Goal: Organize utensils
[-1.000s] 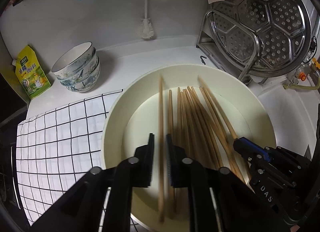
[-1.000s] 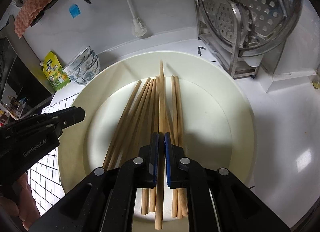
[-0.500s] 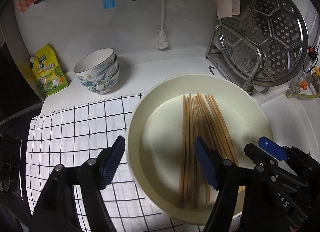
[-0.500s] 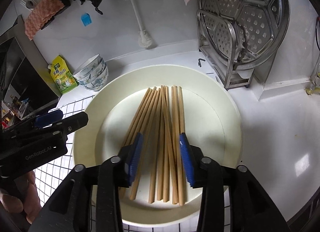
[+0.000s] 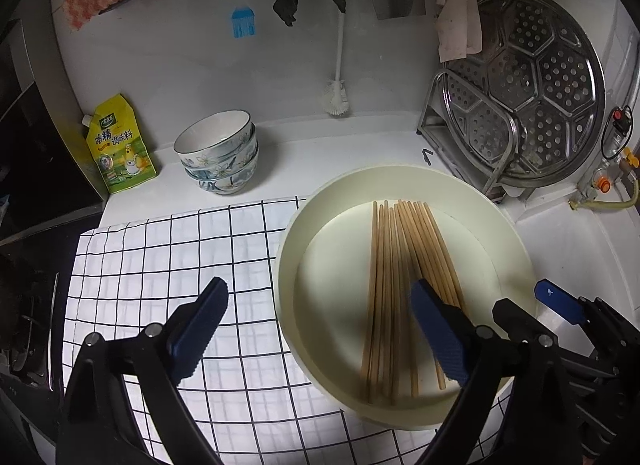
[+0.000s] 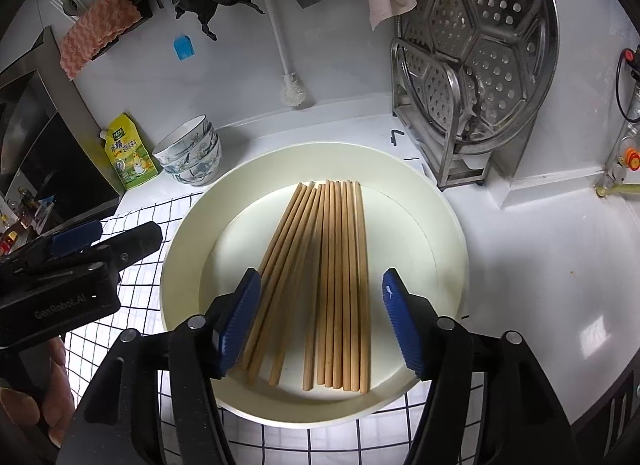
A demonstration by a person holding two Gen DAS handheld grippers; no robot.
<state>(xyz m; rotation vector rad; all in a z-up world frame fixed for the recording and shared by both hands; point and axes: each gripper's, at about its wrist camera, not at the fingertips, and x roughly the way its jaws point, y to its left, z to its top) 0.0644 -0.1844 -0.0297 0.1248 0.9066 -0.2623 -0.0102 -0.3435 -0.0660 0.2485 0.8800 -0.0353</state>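
Both grippers' jaws freshly opened, empty

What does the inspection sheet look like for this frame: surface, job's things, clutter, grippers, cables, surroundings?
Surface: white counter, partly under a checked cloth.
Job's things: wooden chopsticks lying loose in the cream basin.
Clutter: stacked bowls, yellow pouch.
Grippers: left gripper and right gripper open, jaws just opening, holding nothing.
Cables: black cable at the right wall.
Surroundings: steamer tray in a rack, hanging brush, cloths.
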